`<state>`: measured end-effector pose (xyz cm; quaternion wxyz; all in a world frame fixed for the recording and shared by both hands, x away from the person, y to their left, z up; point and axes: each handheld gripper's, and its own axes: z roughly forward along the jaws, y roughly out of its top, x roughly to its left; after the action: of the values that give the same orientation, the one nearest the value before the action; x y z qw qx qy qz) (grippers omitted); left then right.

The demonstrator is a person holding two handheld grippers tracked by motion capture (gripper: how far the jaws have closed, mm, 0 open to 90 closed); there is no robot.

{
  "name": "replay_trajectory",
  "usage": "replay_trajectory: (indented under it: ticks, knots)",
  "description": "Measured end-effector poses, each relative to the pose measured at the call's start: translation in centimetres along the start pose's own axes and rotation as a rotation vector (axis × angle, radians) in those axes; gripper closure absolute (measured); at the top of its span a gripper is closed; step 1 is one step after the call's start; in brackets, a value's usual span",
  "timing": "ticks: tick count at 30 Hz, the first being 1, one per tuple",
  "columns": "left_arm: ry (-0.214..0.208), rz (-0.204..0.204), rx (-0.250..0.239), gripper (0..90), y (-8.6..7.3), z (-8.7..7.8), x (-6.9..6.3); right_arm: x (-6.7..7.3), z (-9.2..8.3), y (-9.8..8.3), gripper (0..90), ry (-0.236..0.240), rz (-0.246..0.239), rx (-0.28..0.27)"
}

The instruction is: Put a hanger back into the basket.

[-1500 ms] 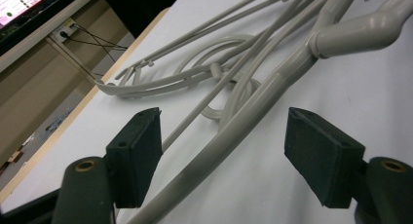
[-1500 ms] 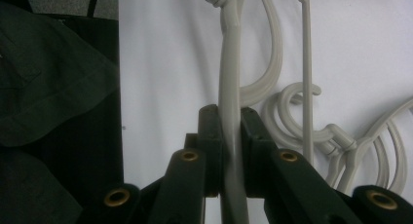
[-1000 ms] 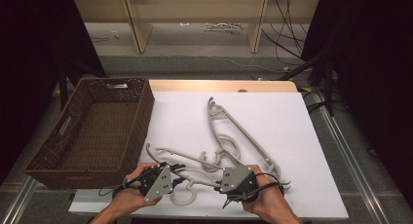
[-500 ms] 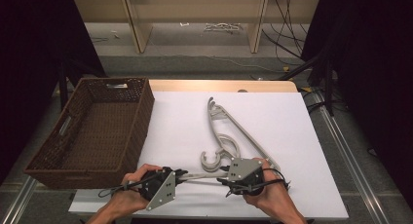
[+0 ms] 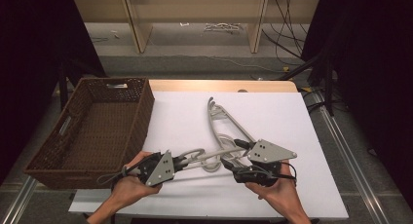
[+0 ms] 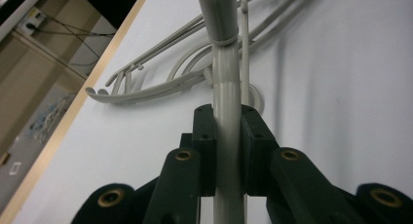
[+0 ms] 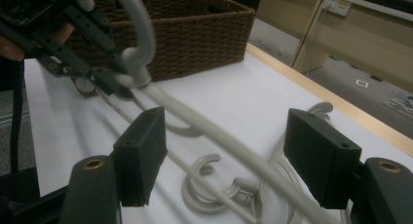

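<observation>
While lifted clear of the white table [image 5: 292, 117], grey plastic hanger [image 5: 204, 158] stayed clamped by its bar in left gripper [image 5: 181, 161], near front edge beside wicker basket [image 5: 104, 121]. Right gripper [image 7: 226, 160] jaws just opened, bar running between pads [image 7: 141, 156] untouched. Judged best: keep left grip firm, swing hanger level over basket rim, avoid snagging remaining hangers [image 5: 224, 121]. Count of tangled hangers hard to make out; held hanger's far end cut off.

Probably a lab: black curtains [image 5: 29, 48], loose cables [image 5: 287, 19]
</observation>
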<state>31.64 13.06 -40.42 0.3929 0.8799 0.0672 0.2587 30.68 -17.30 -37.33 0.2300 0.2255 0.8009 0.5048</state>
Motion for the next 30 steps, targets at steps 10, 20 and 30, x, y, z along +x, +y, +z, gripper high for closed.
replay_trajectory:
  ticks: [10, 20, 30]
  knots:
    - [0.013, -0.159, -0.031, 79.3, 0.2, 0.0, 2.9, -0.2, 0.8, -1.6, 26.6, -0.007, 0.049, 0.053]
    - [0.008, -0.316, -0.101, 79.3, 1.0, -0.1, 5.9, -0.5, 1.3, -3.5, 26.6, -0.032, 0.083, 0.077]
    - [-0.016, -0.402, -0.127, 79.3, 3.0, -1.8, 8.3, -0.8, 1.6, -4.5, 26.5, -0.022, 0.094, 0.109]
